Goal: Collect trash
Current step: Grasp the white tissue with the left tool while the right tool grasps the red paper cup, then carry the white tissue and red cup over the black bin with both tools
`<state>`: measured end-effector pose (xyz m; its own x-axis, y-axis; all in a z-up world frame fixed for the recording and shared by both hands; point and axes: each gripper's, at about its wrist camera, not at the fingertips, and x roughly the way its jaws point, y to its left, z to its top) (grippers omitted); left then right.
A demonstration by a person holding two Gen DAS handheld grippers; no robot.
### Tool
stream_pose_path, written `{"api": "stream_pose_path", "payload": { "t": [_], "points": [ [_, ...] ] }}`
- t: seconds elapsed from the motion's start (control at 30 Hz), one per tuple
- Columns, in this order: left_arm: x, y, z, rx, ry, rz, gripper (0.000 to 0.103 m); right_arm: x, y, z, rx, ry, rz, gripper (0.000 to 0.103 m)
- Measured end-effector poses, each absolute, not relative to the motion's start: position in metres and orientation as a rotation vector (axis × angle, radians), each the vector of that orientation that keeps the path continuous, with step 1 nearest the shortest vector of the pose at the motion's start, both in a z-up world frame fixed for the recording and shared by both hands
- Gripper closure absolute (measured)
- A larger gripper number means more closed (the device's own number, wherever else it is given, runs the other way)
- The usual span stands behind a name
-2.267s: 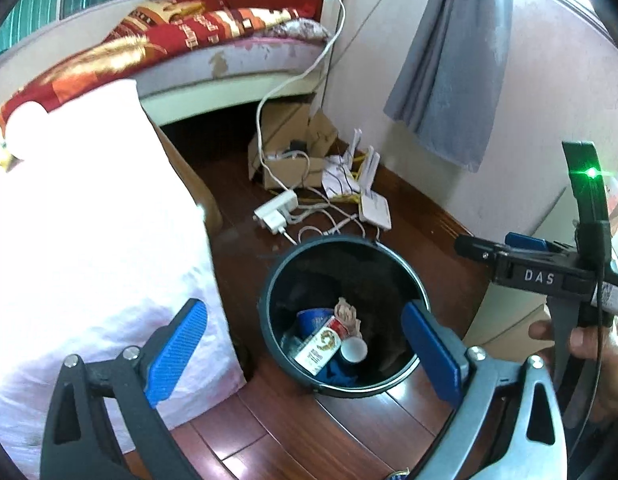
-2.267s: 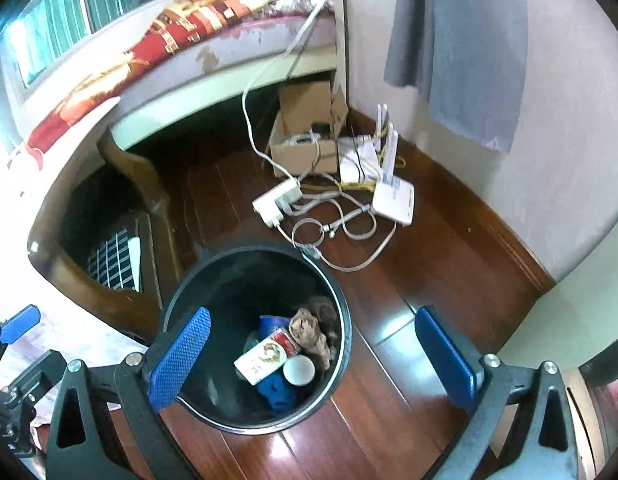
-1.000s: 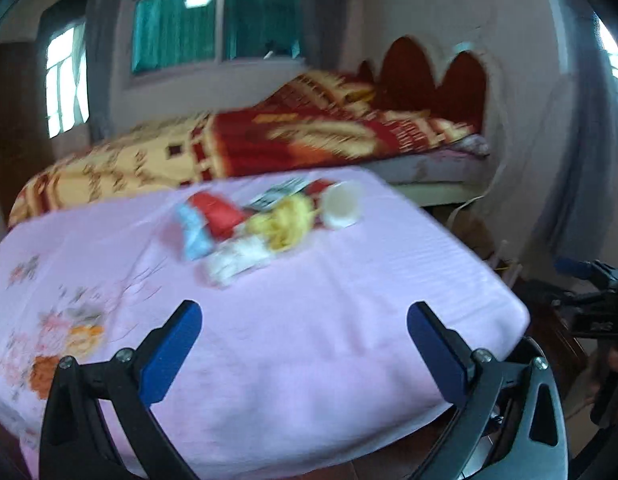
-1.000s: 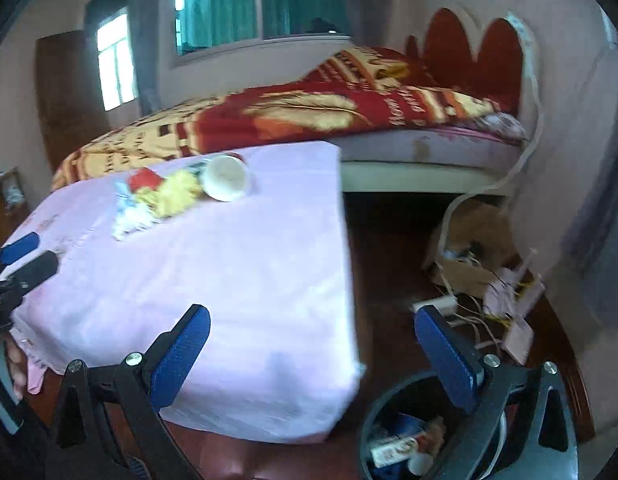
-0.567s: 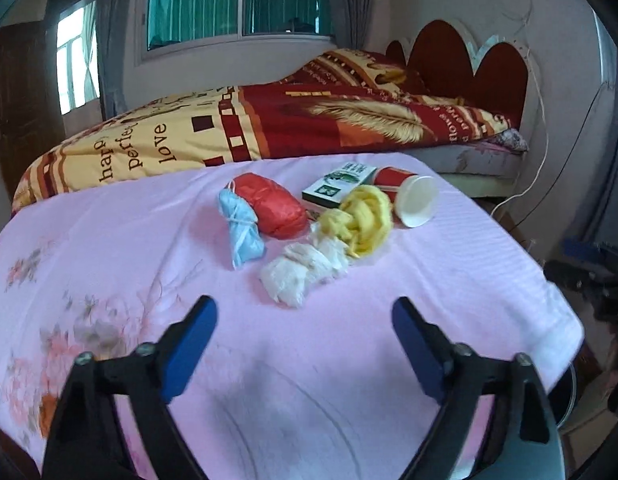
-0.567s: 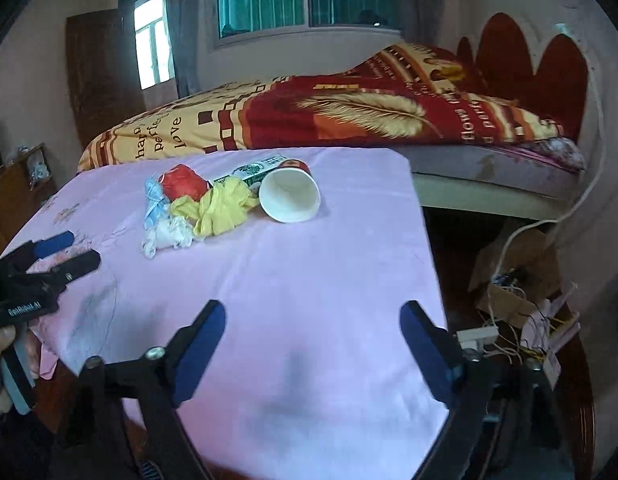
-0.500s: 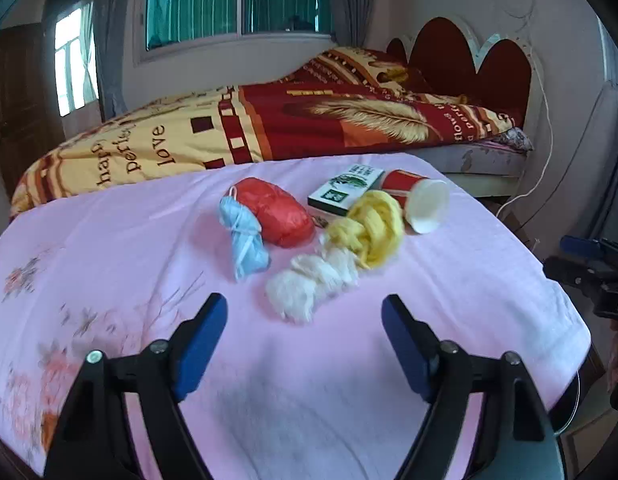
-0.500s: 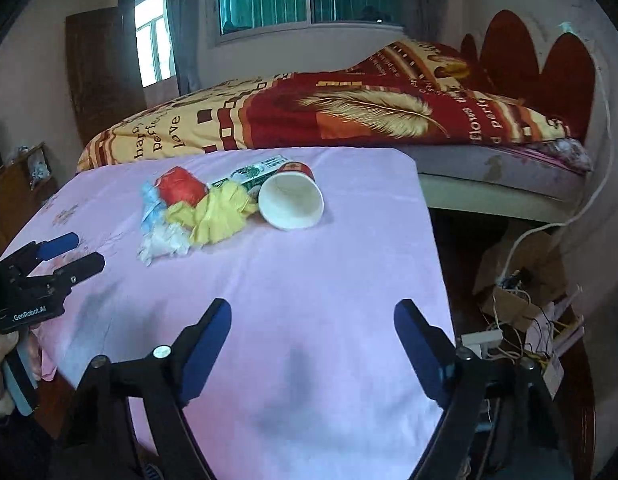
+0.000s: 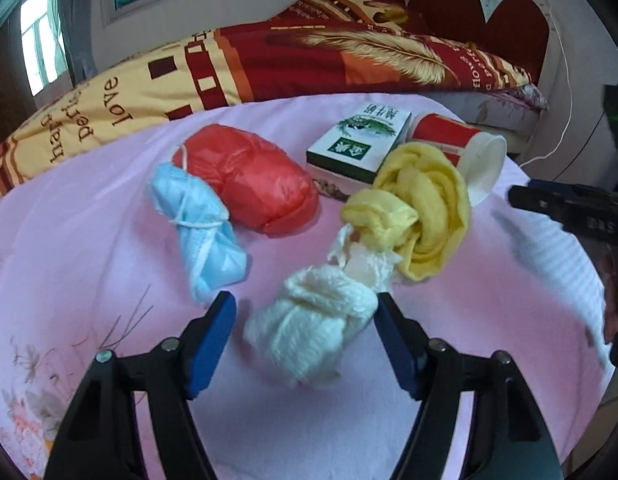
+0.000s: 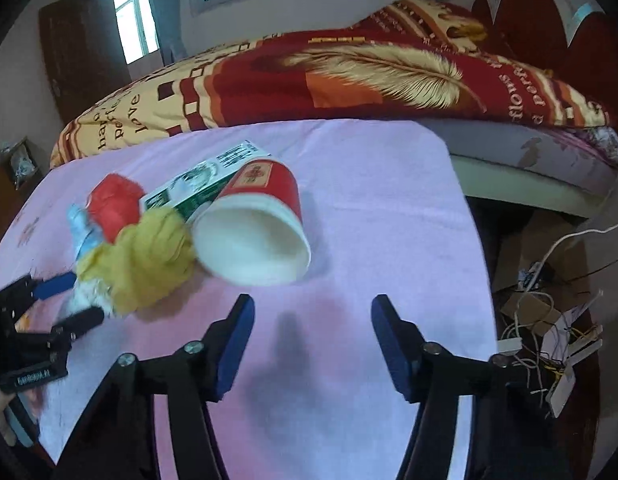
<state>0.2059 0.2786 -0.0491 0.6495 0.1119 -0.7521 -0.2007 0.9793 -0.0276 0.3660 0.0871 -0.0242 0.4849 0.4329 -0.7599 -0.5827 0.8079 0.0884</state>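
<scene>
Trash lies in a pile on the pink tablecloth (image 9: 489, 320). There is a red plastic wad (image 9: 249, 184), a blue mask bundle (image 9: 201, 224), a yellow cloth (image 9: 417, 208), a green-and-white box (image 9: 359, 140) and a red paper cup (image 10: 257, 236) on its side. A white crumpled wad (image 9: 317, 328) sits between the fingers of my left gripper (image 9: 303, 304). Its jaws are closing, with a gap still showing at the left pad. My right gripper (image 10: 312, 304) hovers just short of the cup's mouth, jaws closing with nothing between them.
A bed with a red and yellow blanket (image 10: 369, 76) stands behind the table. The table's right edge drops to a dark floor with a cardboard box and tangled cables (image 10: 549, 320). Windows are on the far wall.
Both grippers have moved in low toward the pile and their jaws have narrowed. The white wad now lies between the left fingers. The cup is much nearer the right fingers.
</scene>
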Motion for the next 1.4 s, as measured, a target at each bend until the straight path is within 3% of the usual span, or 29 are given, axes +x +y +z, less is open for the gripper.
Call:
{"api": "stream_pose_path", "payload": {
  "t": [0.13,0.2,0.23,0.27,0.33,1.4],
  "points": [
    [0.209,0.284,-0.05,-0.169,0.848,0.143,0.036,0.386,0.107,-0.032,-0.192,0.895,0.636,0.052],
    [0.211,0.284,-0.051,-0.186,0.848,0.119,0.049,0.392,0.115,-0.036,-0.189,0.903,0.634,0.058],
    [0.211,0.284,-0.051,-0.198,0.85,0.103,0.052,0.393,0.118,-0.038,-0.18,0.907,0.643,0.065],
    [0.212,0.284,-0.052,-0.2,0.851,0.098,0.055,0.393,0.12,-0.039,-0.177,0.905,0.641,0.08],
    [0.209,0.284,-0.051,-0.215,0.841,0.076,0.061,0.391,0.121,-0.039,-0.165,0.907,0.65,0.098],
    [0.082,0.211,0.014,-0.151,0.567,0.147,0.064,0.197,-0.002,0.036,-0.127,0.702,0.668,0.099]
  ]
}}
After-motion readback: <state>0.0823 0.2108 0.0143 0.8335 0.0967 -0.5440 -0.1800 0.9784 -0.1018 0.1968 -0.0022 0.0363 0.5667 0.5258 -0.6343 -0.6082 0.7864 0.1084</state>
